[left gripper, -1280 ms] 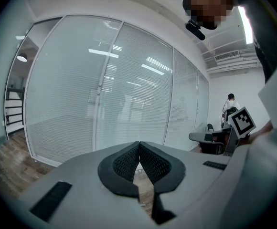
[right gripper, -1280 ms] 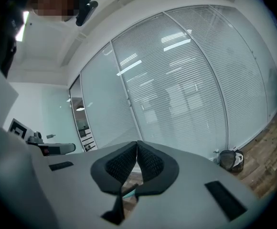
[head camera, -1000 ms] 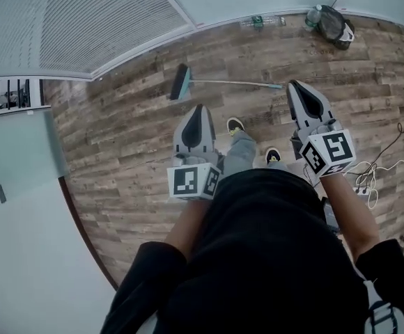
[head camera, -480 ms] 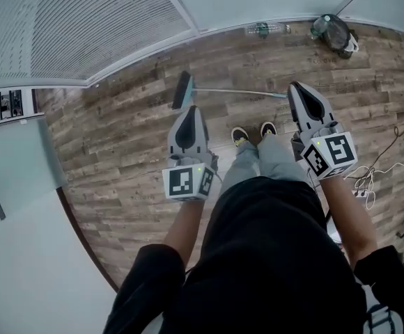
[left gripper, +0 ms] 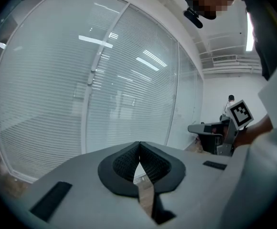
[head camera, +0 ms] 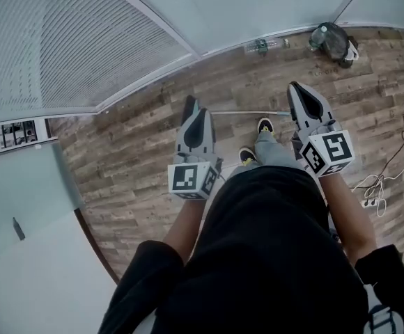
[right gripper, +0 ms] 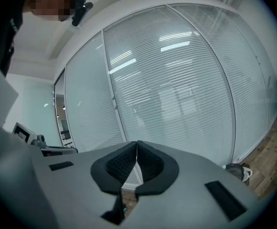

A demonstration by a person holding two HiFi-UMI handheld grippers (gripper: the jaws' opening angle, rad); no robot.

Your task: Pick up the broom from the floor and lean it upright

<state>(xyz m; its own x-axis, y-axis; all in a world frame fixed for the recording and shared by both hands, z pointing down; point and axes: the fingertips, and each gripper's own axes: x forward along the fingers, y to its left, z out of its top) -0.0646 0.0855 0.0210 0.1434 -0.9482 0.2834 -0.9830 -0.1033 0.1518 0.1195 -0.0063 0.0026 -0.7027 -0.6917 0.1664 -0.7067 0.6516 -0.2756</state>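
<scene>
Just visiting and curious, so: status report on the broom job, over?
Left gripper, right gripper shut, empty. Broom flat on floor, head partly hidden by left gripper. Nothing across it; bottle and bag off by the wall.

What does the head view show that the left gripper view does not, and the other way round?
Only the head view: the broom lying on the wood floor, and the person's shoes. Only the left gripper view: the left gripper with its jaws together, nothing between them. Both: the glass wall with blinds.
</scene>
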